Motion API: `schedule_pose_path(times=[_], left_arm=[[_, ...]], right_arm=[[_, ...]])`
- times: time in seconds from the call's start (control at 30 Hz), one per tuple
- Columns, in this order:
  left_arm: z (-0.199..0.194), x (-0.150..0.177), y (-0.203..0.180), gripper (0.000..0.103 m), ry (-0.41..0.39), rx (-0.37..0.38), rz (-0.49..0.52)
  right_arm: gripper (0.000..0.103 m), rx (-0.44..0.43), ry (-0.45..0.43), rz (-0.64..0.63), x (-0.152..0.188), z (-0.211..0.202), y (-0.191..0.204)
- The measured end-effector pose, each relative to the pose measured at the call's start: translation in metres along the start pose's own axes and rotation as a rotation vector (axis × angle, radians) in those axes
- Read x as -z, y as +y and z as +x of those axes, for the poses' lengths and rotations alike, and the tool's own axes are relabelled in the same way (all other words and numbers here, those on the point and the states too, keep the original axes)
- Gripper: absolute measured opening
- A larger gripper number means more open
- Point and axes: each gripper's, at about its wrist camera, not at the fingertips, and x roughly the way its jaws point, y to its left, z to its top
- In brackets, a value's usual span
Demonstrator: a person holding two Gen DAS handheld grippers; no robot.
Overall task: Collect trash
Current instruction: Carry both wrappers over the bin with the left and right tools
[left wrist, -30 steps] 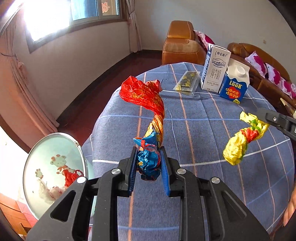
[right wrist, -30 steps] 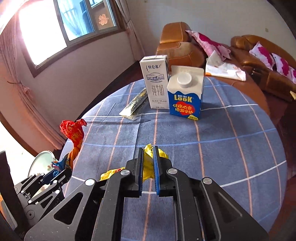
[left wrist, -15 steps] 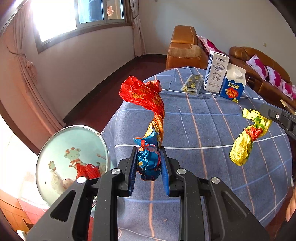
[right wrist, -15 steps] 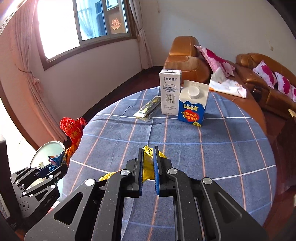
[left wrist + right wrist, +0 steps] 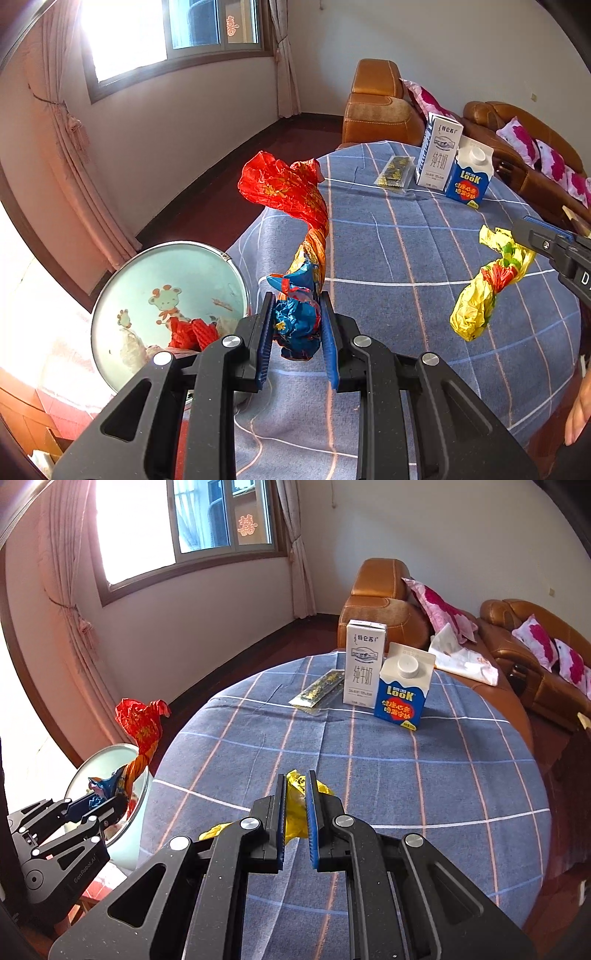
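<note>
My left gripper [image 5: 297, 317] is shut on the blue end of a twisted red and blue wrapper [image 5: 291, 206], which stands up above the left edge of the round table. Below and left of it is a pale green bin [image 5: 170, 291] with a giraffe print and some trash inside. My right gripper [image 5: 297, 794] is shut on a crumpled yellow wrapper [image 5: 293, 805]; that yellow wrapper [image 5: 487, 284] hangs above the cloth at the right of the left wrist view. The red wrapper [image 5: 142, 727] and the left gripper [image 5: 98, 801] show at the left of the right wrist view, over the bin [image 5: 110, 768].
At the far side of the blue checked tablecloth [image 5: 369, 760] stand a white milk carton [image 5: 364, 664] and a blue LOOK carton [image 5: 404, 686], with a flat dark sachet [image 5: 319, 690] beside them. Brown leather sofas [image 5: 535, 653] with pink cushions lie behind. A hand [image 5: 578, 410] is at the right edge.
Both grippers have drawn back from the cartons and toward the table's left edge, each keeping its wrapper. The bin has come further into view, closer beneath the left gripper.
</note>
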Motion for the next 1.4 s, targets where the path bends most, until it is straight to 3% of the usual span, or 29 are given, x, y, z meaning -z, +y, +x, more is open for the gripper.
schedule_pose_path(times=[0.5,1.4], left_arm=[[-0.021,0.011,0.031,0.023,-0.027,-0.044,-0.027],[-0.047,0.038,0.107,0.023,-0.043,-0.156,-0.135]], right_arm=[[0.011,-0.037,-0.027,-0.082,0.007,-0.013,0.042],[0.011,-0.186,-0.022,-0.219,0.016,-0.014,0.144]])
